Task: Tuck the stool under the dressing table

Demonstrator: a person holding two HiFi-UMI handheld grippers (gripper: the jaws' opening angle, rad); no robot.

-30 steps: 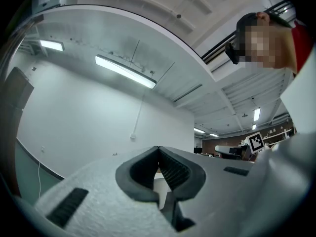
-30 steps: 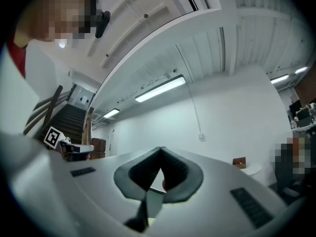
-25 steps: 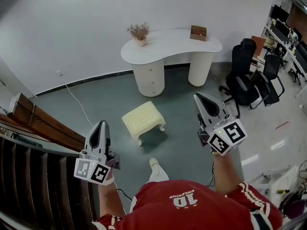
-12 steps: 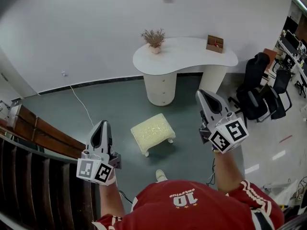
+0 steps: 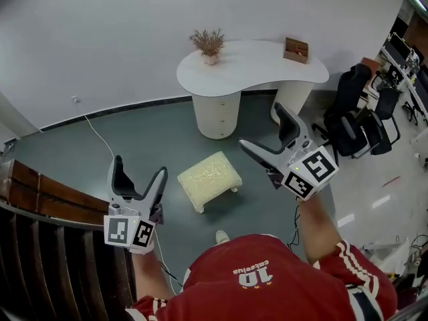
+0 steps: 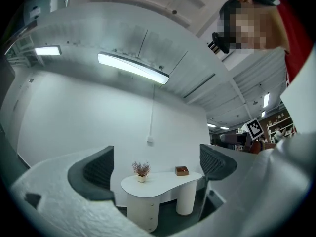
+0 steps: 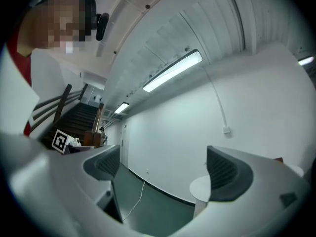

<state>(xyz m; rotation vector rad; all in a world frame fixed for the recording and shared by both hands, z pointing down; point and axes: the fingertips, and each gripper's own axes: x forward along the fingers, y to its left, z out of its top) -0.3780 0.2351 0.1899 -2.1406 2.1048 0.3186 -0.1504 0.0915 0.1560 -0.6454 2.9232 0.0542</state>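
Ahead of us we hold left tongs and right tongs roughly level, both just opened wide, nothing between. Stool stands on open floor, apart from desk.

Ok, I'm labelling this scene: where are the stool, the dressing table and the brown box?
Stool (image 5: 208, 176), head view, cushioned seat.
Dressing table (image 5: 261, 65), head view, bare top.
Brown box (image 5: 295, 50), head view, its side.

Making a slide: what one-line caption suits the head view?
Just opened and empty, left tongs and right tongs frame the stool, which stands clear of the dressing table.
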